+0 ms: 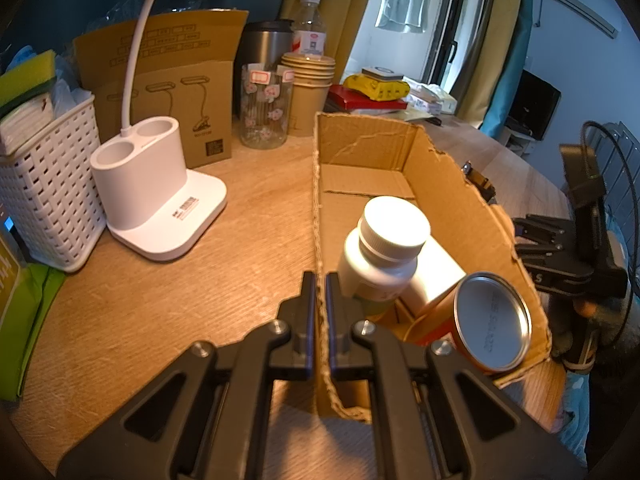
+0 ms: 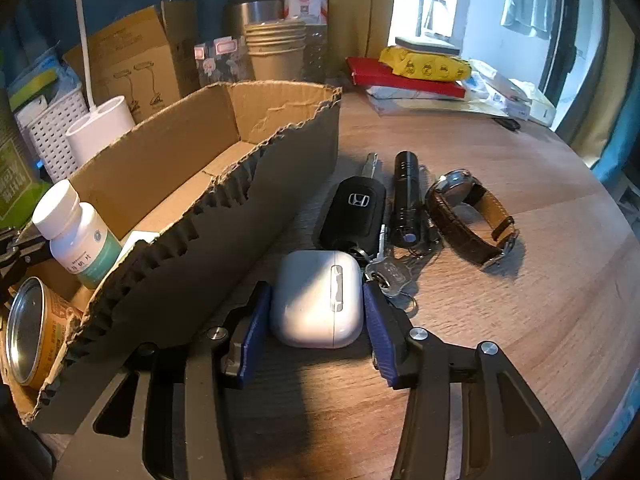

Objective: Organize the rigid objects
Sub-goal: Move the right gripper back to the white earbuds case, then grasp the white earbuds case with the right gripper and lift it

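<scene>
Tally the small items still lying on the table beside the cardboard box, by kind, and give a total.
Earbud case: 1
Car key: 1
Flashlight: 1
Watch: 1
Total: 4

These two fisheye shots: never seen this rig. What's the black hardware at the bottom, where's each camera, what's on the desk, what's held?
There is no robot arm. A person holds a two-finger claw in each hand, and a camera on each claw looks forward along its fingers.

The left wrist view shows the left claw shut on the wall of the torn cardboard box. Inside the box are a white pill bottle and a tin can.

The right wrist view shows the right claw straddling a white earbud case on the wooden desk. Whether its pads already press on it, I cannot tell.

Beyond the case lie a car key, a small black flashlight and a wristwatch.
</scene>
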`<act>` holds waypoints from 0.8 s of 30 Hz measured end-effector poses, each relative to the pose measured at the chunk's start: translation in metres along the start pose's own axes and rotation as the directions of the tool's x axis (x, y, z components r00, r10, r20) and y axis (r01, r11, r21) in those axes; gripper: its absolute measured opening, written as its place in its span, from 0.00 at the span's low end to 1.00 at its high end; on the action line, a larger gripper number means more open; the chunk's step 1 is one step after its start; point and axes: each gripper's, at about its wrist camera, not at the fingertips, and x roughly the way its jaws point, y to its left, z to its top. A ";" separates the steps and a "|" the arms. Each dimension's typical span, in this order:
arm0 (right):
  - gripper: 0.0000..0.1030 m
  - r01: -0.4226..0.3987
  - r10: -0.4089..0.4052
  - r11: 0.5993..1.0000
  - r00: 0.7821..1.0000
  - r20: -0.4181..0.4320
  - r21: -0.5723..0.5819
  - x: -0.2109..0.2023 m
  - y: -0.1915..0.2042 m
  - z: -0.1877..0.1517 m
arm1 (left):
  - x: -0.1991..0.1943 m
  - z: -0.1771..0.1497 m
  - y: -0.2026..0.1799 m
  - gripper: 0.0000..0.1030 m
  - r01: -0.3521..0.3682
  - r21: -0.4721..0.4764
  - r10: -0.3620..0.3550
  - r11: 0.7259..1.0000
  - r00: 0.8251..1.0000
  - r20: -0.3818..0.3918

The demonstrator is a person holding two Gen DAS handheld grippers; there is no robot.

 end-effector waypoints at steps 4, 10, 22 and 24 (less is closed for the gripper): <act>0.47 0.007 -0.007 1.000 1.000 0.020 0.011 -0.008 -0.002 -0.001 | 0.000 0.000 0.000 0.04 0.000 -0.001 0.000 1.000 1.000 0.000; 0.47 0.020 -0.021 1.000 0.998 0.051 0.022 -0.024 -0.004 0.001 | 0.000 0.000 0.000 0.04 0.000 0.000 0.000 1.000 1.000 0.000; 0.47 0.029 -0.031 0.999 0.992 0.124 0.021 -0.058 -0.001 0.015 | 0.000 0.000 0.000 0.04 0.001 0.000 -0.001 1.000 1.000 0.000; 0.47 0.029 -0.031 0.999 0.991 0.133 0.016 -0.061 0.001 0.017 | 0.000 0.000 0.000 0.04 0.001 -0.001 -0.001 1.000 1.000 0.000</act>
